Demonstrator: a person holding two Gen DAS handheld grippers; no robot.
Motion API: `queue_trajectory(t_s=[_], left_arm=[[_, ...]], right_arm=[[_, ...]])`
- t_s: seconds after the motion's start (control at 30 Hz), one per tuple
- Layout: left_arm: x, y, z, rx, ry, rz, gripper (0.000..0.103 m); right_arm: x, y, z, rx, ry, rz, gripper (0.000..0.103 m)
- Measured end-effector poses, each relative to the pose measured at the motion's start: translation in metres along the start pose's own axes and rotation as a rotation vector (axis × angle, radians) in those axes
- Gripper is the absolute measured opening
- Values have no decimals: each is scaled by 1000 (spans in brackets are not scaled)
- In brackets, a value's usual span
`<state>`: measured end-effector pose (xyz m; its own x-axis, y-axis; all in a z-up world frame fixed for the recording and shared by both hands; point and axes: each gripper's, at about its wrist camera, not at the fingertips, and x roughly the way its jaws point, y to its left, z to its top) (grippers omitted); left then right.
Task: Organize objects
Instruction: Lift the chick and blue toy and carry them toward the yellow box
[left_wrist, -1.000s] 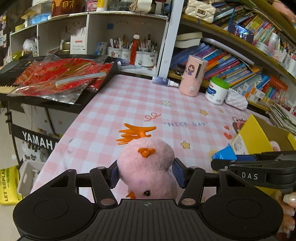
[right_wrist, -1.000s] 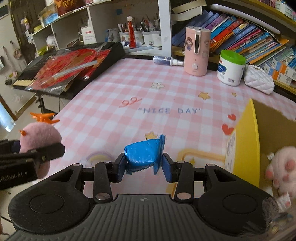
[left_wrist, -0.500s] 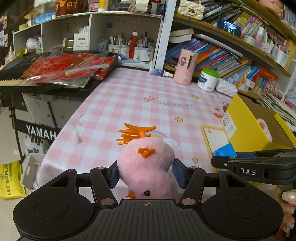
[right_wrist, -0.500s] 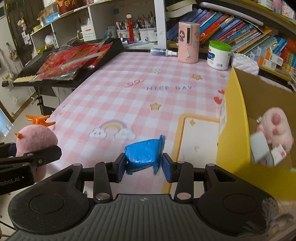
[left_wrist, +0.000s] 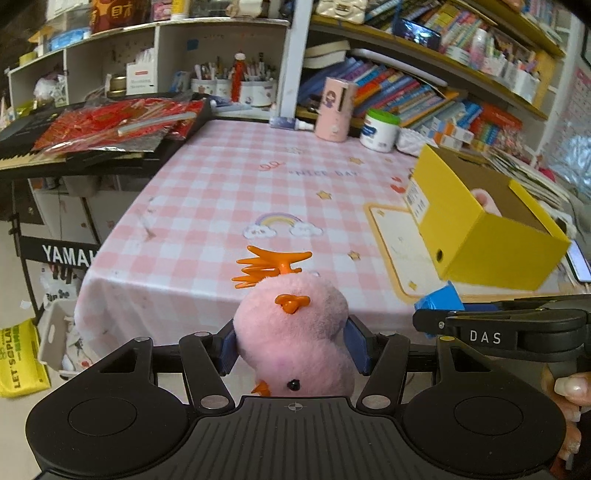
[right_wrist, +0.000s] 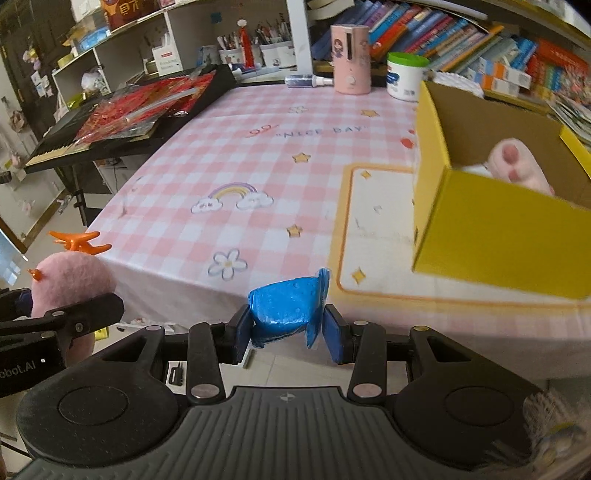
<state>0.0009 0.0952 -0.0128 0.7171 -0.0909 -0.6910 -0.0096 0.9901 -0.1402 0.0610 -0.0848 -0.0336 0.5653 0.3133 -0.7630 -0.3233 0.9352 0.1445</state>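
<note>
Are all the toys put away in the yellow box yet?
Not yet. One pink plush paw already lies in the yellow box. The left gripper holds a pink plush bird, the right gripper a blue packet; both are outside the box.

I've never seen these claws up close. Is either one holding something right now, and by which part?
Both are. The left claw pinches a pink plush chick by the sides of its body. The right claw pinches a blue packet by its lower end.

Pink plush chick (left_wrist: 291, 339) (orange crest), blue packet (right_wrist: 286, 306), yellow box (right_wrist: 495, 236).
</note>
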Motion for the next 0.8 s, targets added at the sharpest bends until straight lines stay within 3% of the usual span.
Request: queue_trajectory(t_s=[0.27, 0.8], left_arm=[[-3, -17, -10, 59, 25, -62, 57], [9, -69, -8, 181, 39, -204, 57]], right_arm=[[-20, -13, -28, 68, 2, -48, 38], [-53, -59, -54, 207, -18, -184, 38]])
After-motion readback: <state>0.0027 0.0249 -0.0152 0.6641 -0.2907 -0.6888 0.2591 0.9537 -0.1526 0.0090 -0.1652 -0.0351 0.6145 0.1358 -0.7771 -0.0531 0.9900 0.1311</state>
